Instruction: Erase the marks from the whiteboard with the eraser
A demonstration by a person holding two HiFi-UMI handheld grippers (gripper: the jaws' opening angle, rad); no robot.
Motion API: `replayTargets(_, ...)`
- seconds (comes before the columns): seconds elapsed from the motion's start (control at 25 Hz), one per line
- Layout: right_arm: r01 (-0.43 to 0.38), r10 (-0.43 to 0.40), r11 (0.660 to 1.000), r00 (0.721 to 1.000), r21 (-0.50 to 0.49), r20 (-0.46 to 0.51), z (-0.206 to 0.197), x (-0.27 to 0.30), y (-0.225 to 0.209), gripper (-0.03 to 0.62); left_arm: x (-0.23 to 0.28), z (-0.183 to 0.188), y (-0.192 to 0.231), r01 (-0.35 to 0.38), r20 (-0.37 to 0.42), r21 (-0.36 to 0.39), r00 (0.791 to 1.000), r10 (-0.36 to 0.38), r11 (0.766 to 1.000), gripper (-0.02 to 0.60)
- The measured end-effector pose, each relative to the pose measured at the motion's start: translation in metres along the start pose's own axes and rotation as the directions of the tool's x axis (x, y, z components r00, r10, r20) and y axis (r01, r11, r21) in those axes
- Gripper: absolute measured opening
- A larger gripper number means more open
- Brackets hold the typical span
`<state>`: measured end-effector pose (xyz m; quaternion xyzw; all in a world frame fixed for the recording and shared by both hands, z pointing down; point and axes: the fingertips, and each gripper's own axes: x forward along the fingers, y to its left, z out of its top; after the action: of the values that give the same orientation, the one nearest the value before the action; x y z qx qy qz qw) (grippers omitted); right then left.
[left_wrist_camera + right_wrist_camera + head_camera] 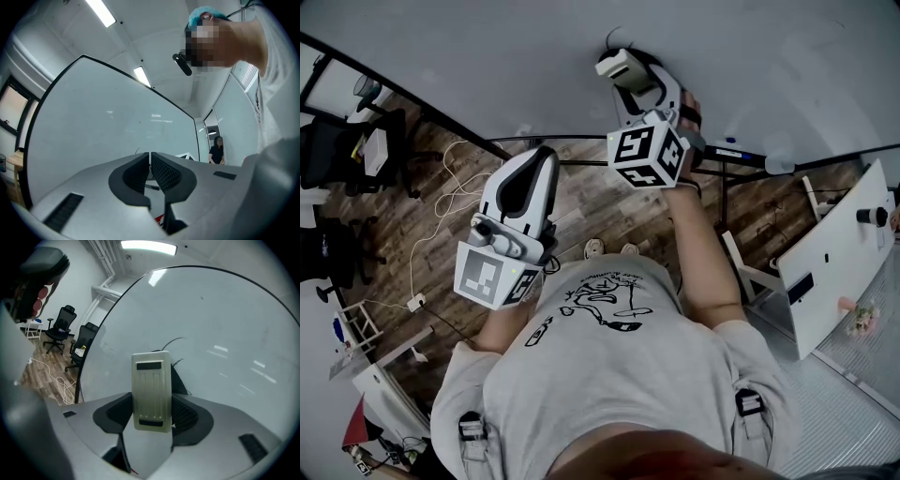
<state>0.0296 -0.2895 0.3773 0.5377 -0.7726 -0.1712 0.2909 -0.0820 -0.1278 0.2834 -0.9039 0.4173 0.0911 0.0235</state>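
Cream eraser [151, 390] pinched in right gripper [152, 408], at whiteboard [225, 319] just beside dark mark [174, 340] (thin curve). Left gripper [150, 164] jaws pressed together, facing whiteboard.

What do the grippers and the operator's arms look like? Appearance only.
Left hand-held gripper and right hand-held gripper: white moulded shells, dark grid-textured pads, each with a cube of black-and-white square markers. Operator wears a grey short-sleeved T-shirt with a black line drawing.

Cream ribbed eraser [151, 380], upright in right gripper [152, 415], facing whiteboard [220, 319], thin dark mark [174, 340]
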Motion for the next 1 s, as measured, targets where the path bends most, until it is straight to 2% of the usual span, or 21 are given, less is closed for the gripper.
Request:
replayTargets(0.16,-0.039,0.038,0.999,0.999,-0.031,-0.027,-0.005,0.009,0.022,0.258,-0.010,0.001,0.007,-0.031,0.001,0.001,1.000,0.031,1.000,0.032)
replayTargets(0.36,-0.056,0.053,0.996,0.998,-0.065,-0.047,0.000,0.002,0.022,0.258,-0.019,0.002,0.009,-0.043,0.007,-0.003,0.999,0.043,0.999,0.032)
replayTargets(0.56,0.064,-0.060,0.994,0.997,-0.092,0.046,0.041,-0.040,-0.036,0.258,-0.021,0.006,0.007,-0.040,0.024,-0.005,0.999,0.040,0.999,0.032)
replayTargets(0.76,0.180,-0.166,0.979,0.977,-0.097,0.135,0.088,-0.070,-0.102,0.258,-0.023,0.009,0.007,-0.037,0.038,0.000,0.999,0.037,0.999,0.032)
replayTargets(1.0,0.208,-0.167,0.949,0.969,-0.238,0.183,0.138,-0.062,-0.102,0.258,-0.026,0.013,0.009,-0.041,0.048,0.006,0.998,0.041,0.999,0.032)
